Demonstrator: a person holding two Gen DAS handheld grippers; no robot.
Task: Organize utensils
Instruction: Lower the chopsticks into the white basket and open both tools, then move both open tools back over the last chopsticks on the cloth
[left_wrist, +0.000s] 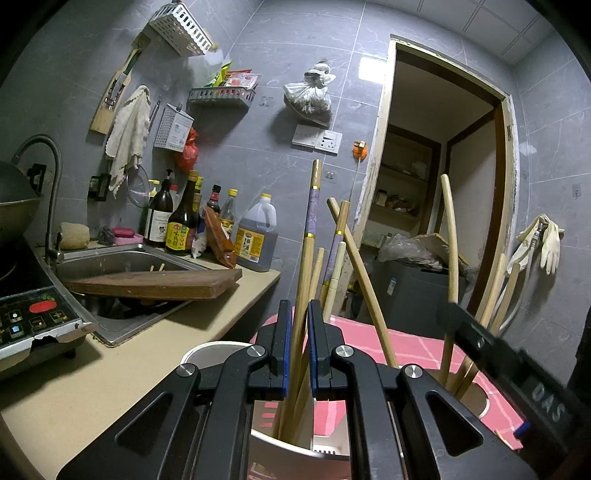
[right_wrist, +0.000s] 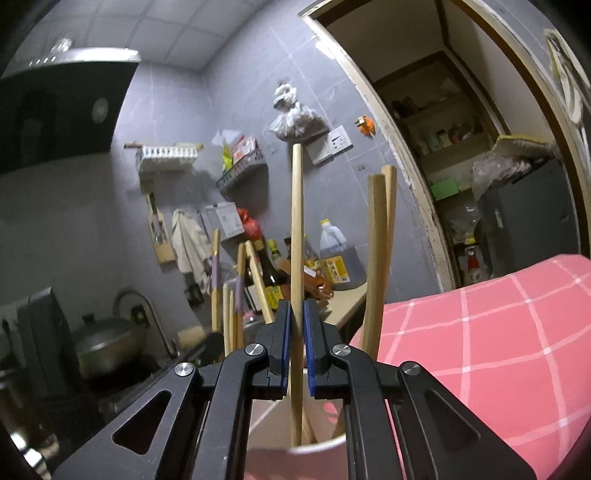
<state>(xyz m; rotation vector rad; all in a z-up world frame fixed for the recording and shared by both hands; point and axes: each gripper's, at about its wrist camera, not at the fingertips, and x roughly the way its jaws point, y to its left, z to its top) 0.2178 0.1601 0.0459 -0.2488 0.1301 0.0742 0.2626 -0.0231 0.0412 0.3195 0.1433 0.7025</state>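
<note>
my left gripper (left_wrist: 298, 314) has its jaws clamped on a long chopstick with a purple band (left_wrist: 311, 221), which stands upright out of the white cup (left_wrist: 207, 352) below it, among other chopsticks. my right gripper (right_wrist: 294, 314) has its jaws clamped on a plain wooden chopstick (right_wrist: 296, 229), also upright, its lower end down in a second cup (right_wrist: 314, 448) beside two more sticks. both cups sit by a pink checked cloth (right_wrist: 498, 350), at the end of the worktop (left_wrist: 74, 384) with its sink (left_wrist: 122, 258).
</note>
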